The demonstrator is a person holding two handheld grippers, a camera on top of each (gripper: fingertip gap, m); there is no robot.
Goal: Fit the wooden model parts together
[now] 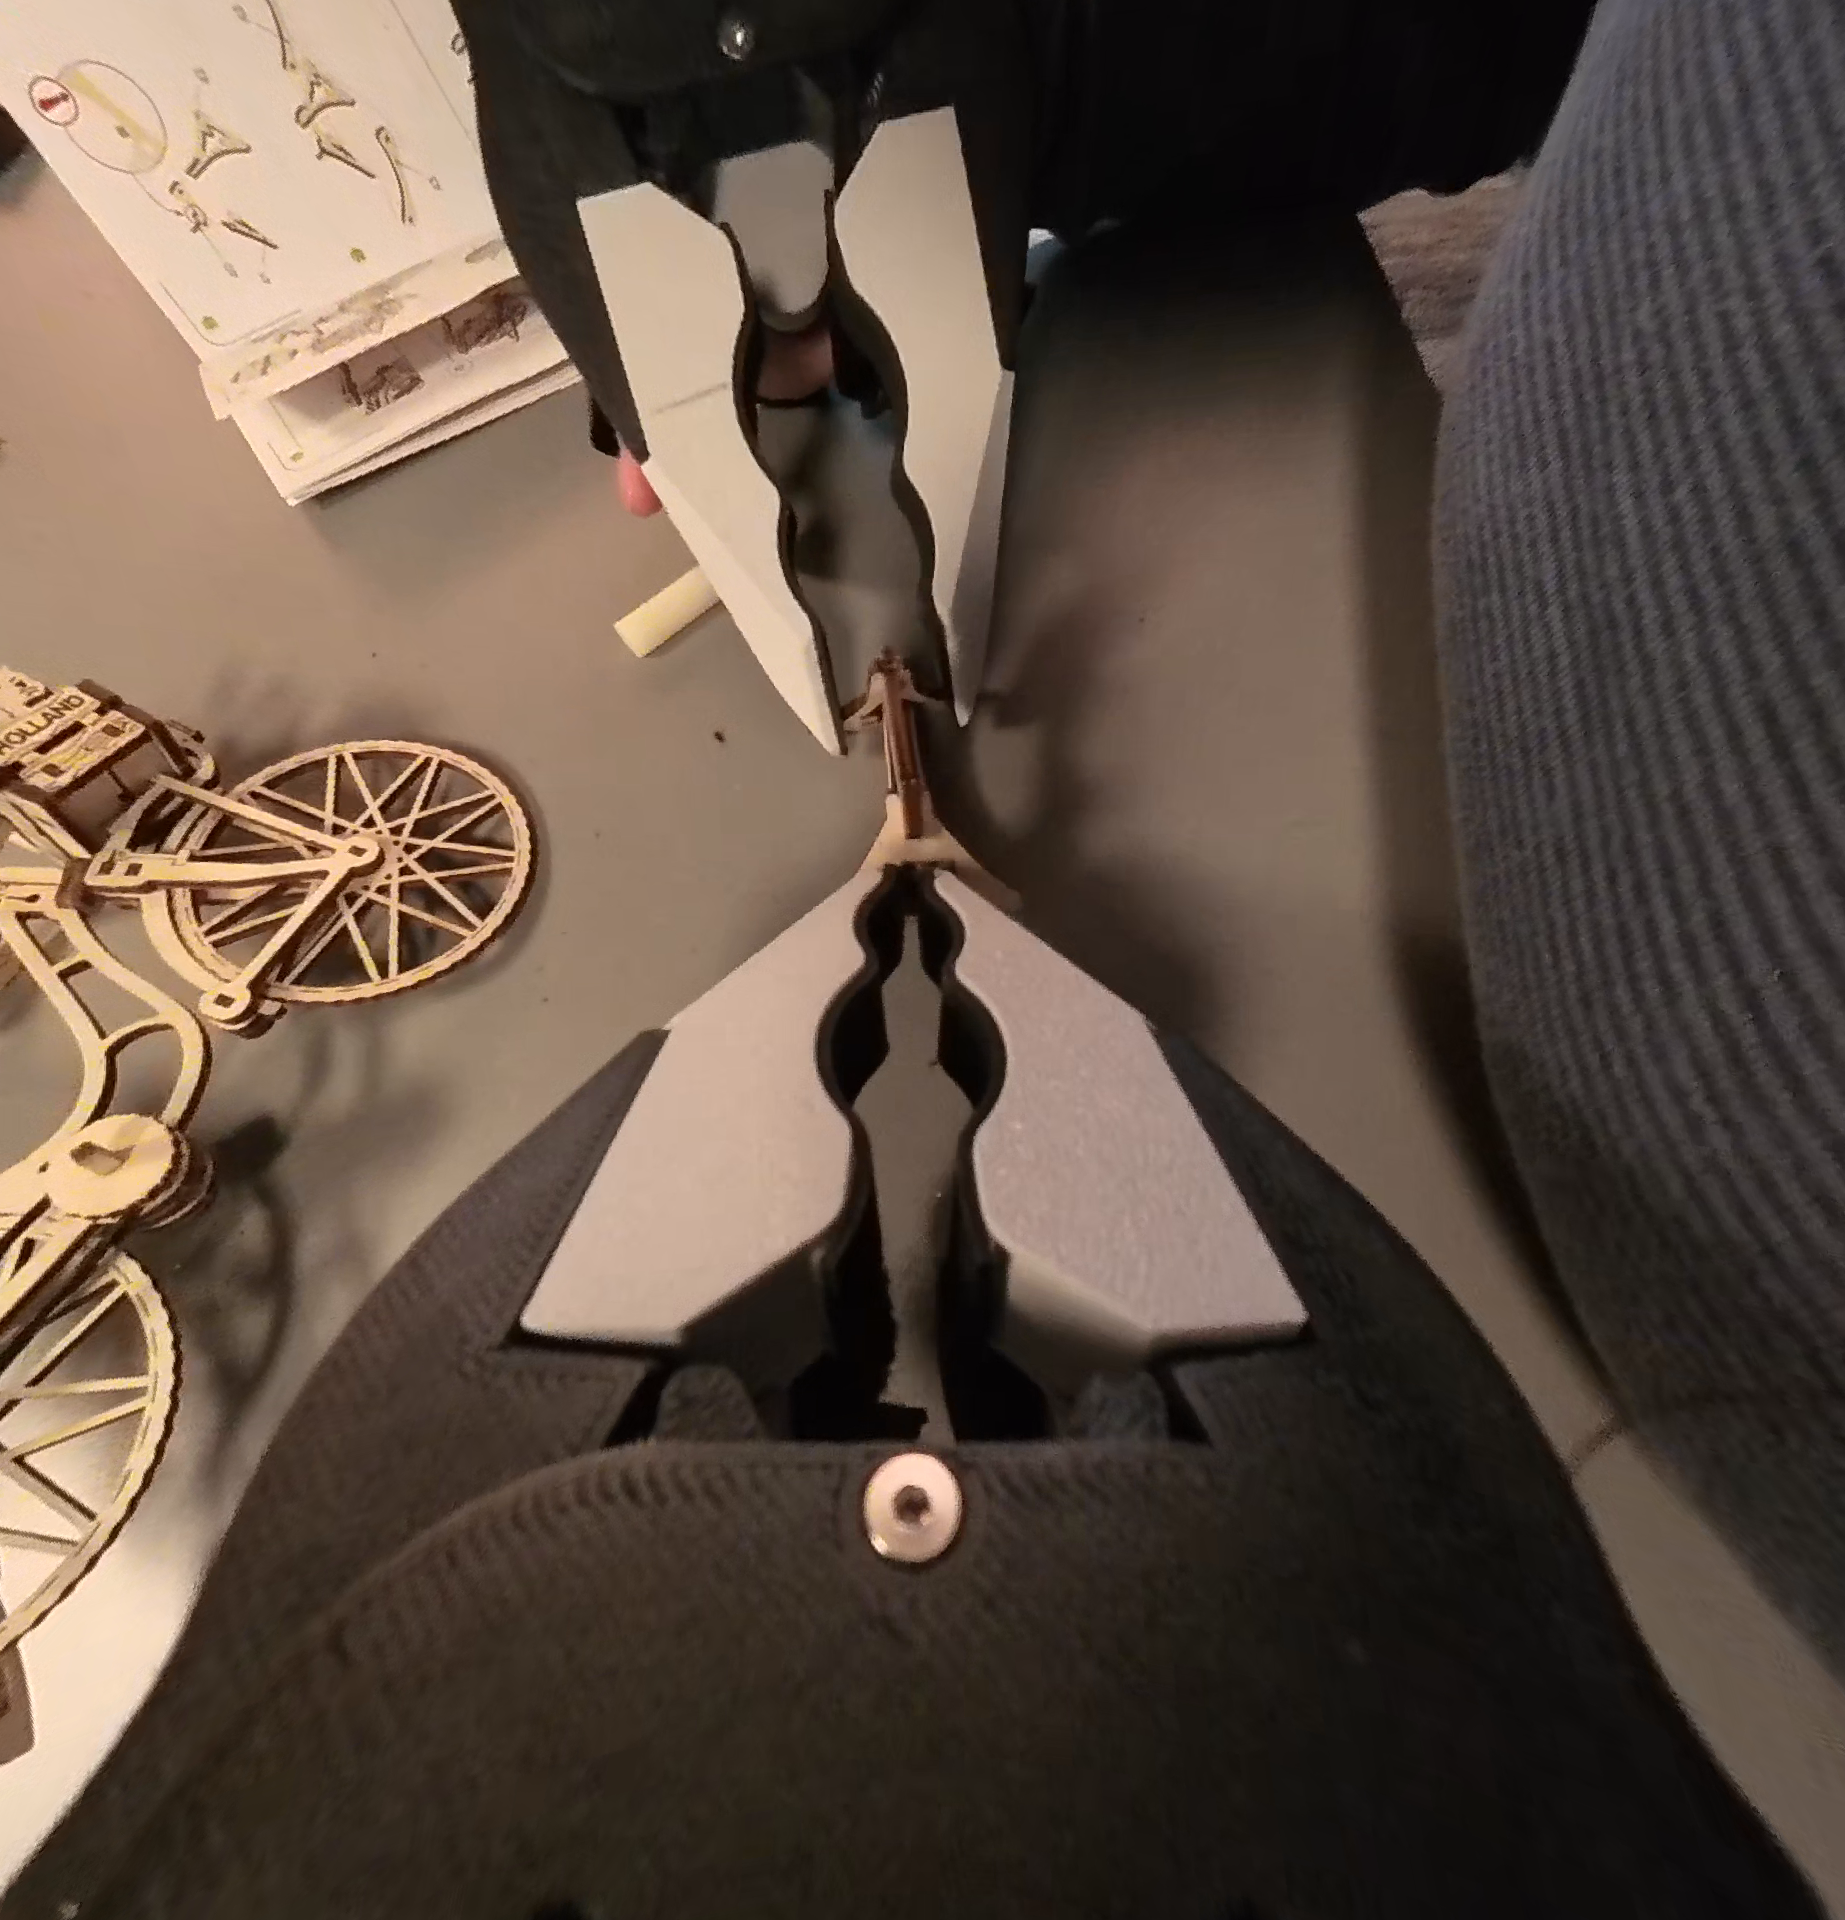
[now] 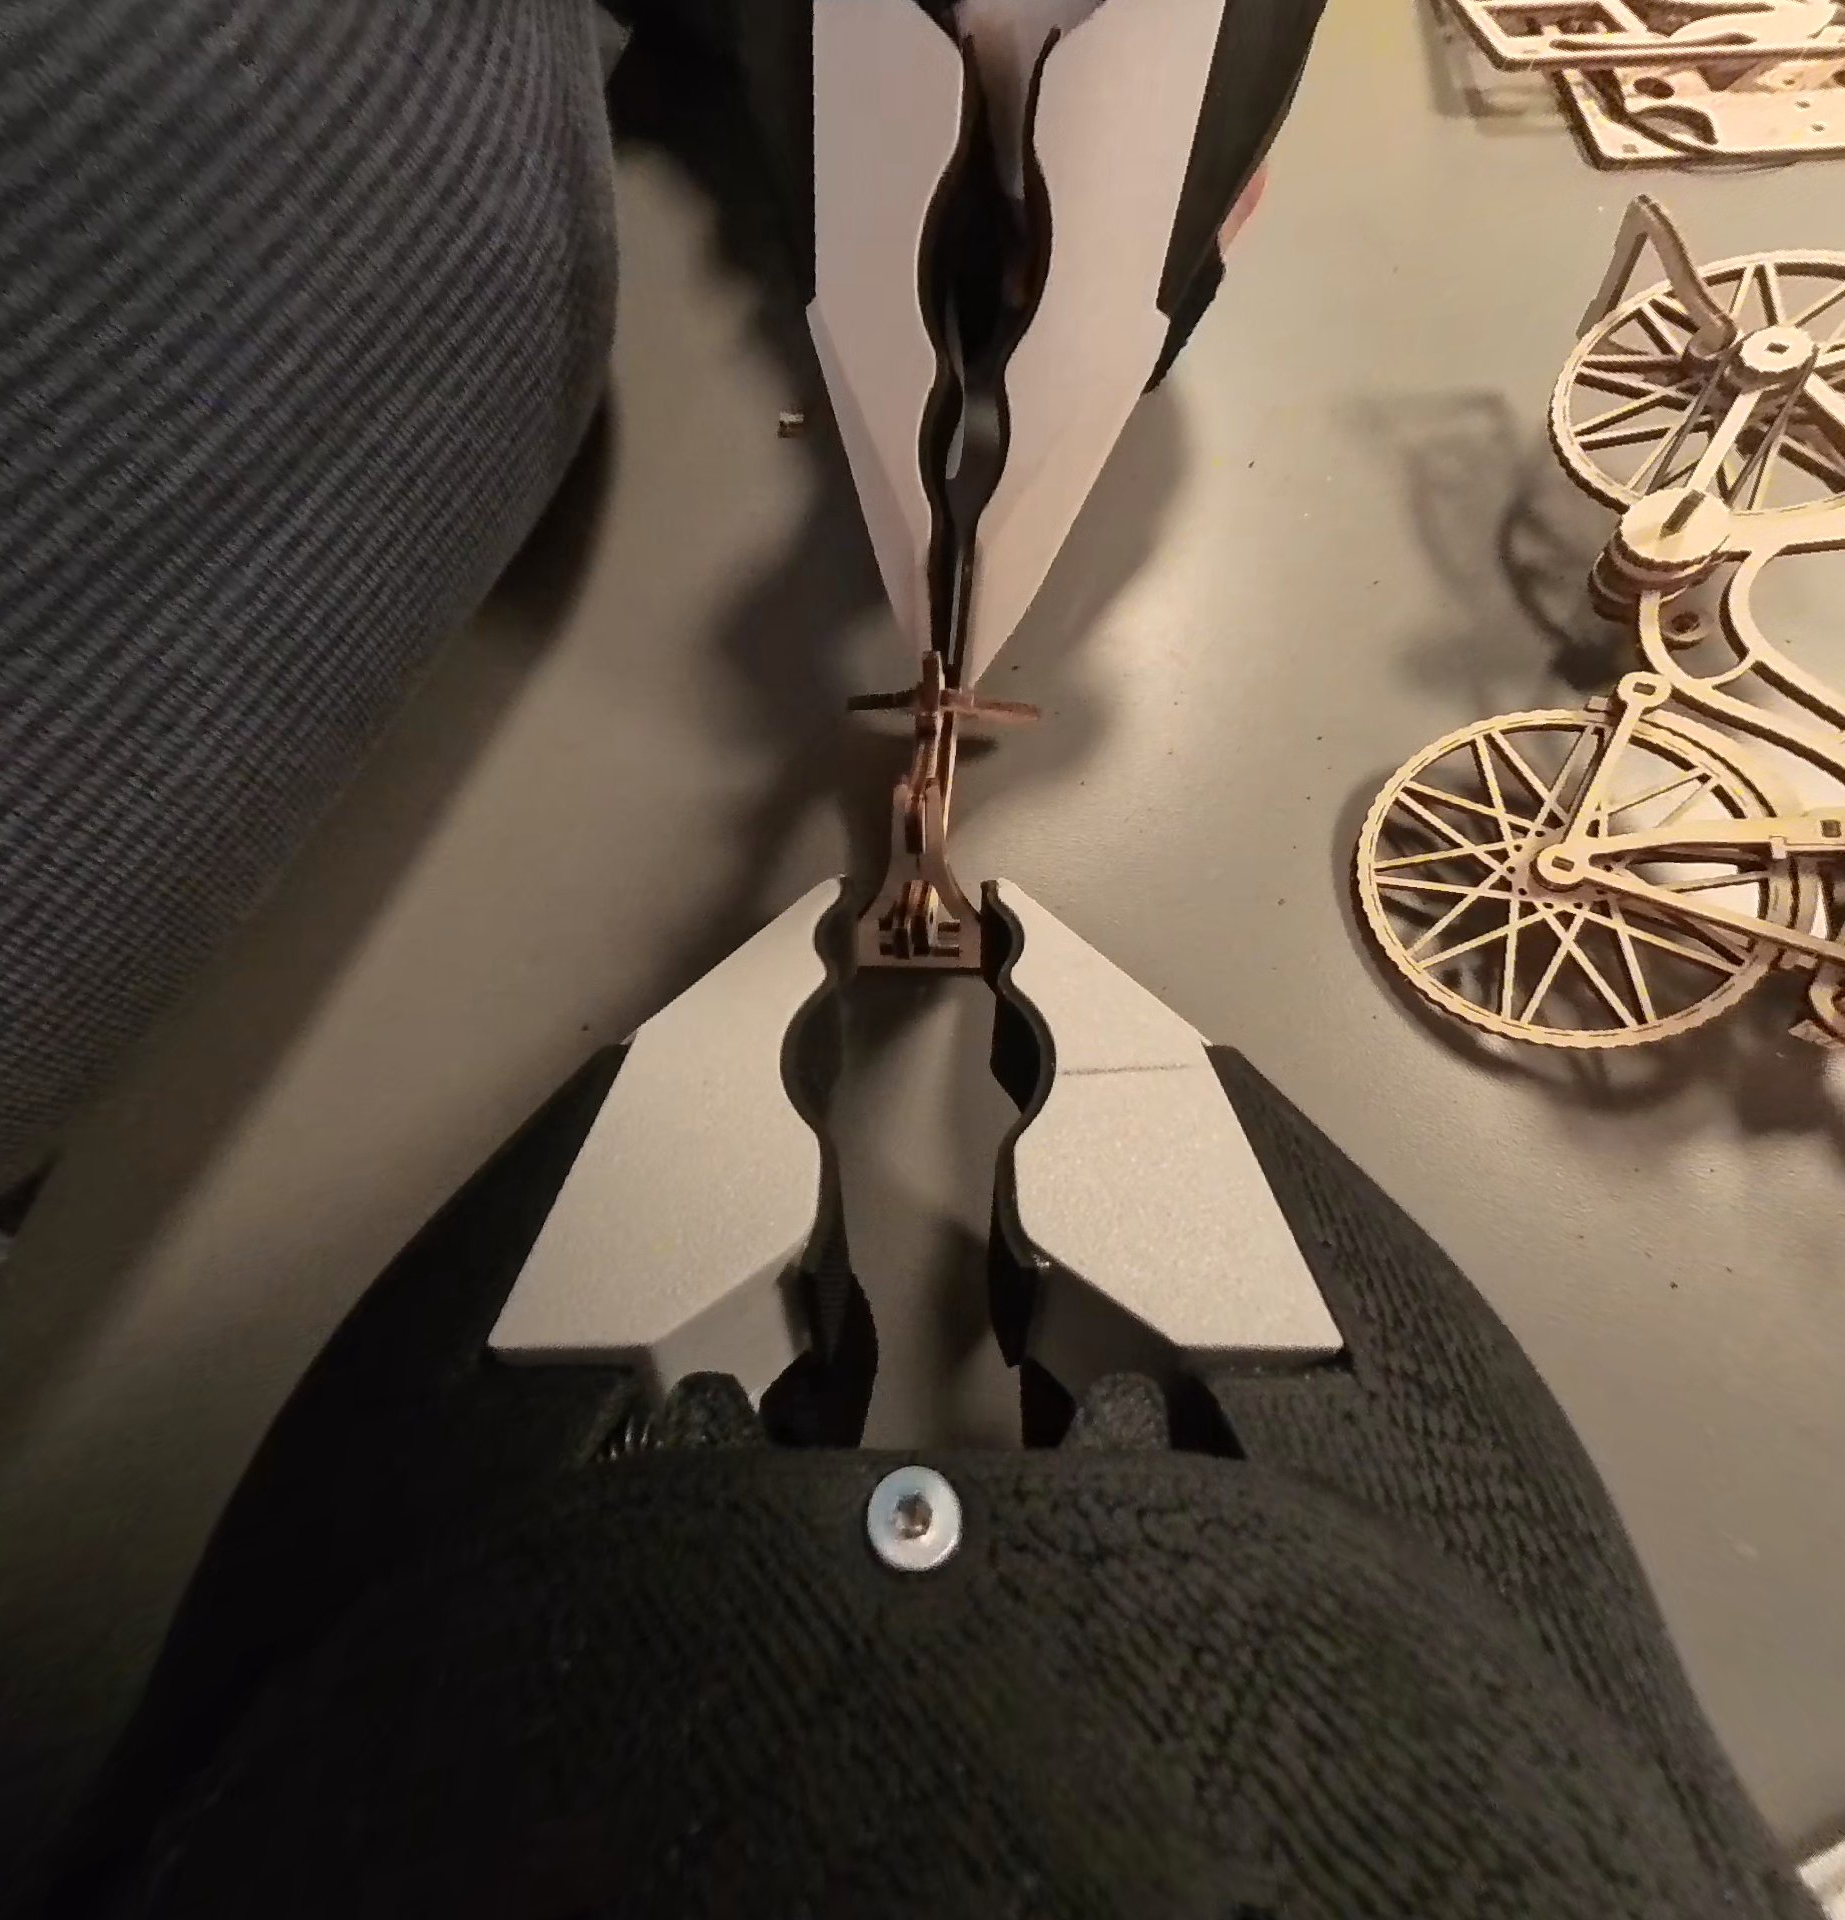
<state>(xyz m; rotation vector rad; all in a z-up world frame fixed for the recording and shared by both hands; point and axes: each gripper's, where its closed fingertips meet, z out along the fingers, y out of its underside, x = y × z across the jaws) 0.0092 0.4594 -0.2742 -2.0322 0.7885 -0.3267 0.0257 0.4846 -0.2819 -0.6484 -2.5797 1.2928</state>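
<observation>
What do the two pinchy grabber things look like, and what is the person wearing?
Each hand-held gripper, left and right, has two pale grey pointed fingers with wavy black inner edges. They sit in a rough, ridged black body with one silver screw. No cables show. The person wears a dark ribbed sleeve.

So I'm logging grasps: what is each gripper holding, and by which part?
Both hold one small wooden part: the right gripper clamps its wide forked base, the left gripper pinches the opposite end.

Two tools (image 1: 905, 883) (image 2: 918, 914), one small wooden piece (image 2: 923, 821), one wooden bicycle (image 2: 1666, 831), one pale peg (image 1: 663, 620).
</observation>
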